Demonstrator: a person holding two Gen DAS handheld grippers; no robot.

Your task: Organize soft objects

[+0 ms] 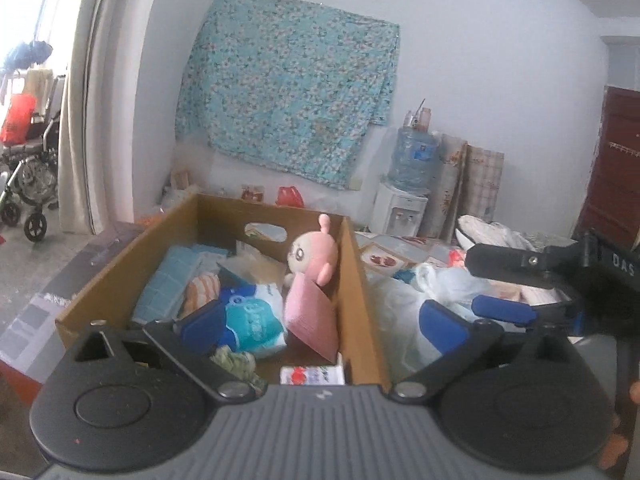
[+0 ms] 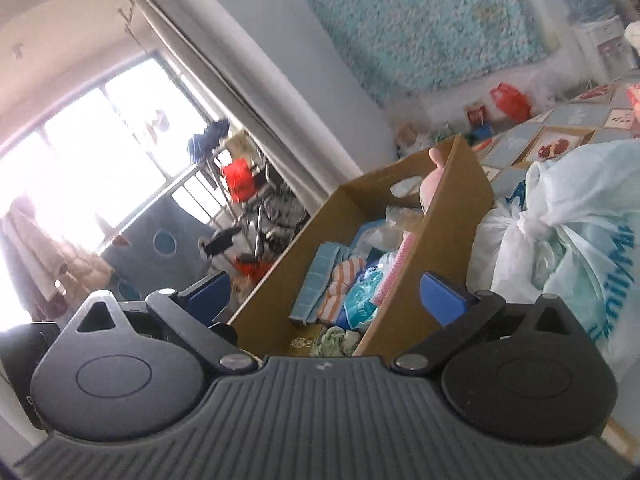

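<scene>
A cardboard box is seen on a patterned tabletop, filled with soft things: a pink plush doll is propped upright against the right wall at the far end, with a pink pad leaning just in front of it, a blue-and-white soft pack lying near the middle, an orange-striped cloth to its left, and a light-blue quilted piece against the left wall. A small white packet and a crumpled green cloth are found at the near end. Knotted white plastic bags are piled just right of the box on the table. The left gripper is held above the near end of the box, its blue-padded fingers spread wide with nothing between them. The right gripper is seen tilted before the same box, its fingers likewise spread wide and empty; in the left view it appears at the right, beyond the bags
</scene>
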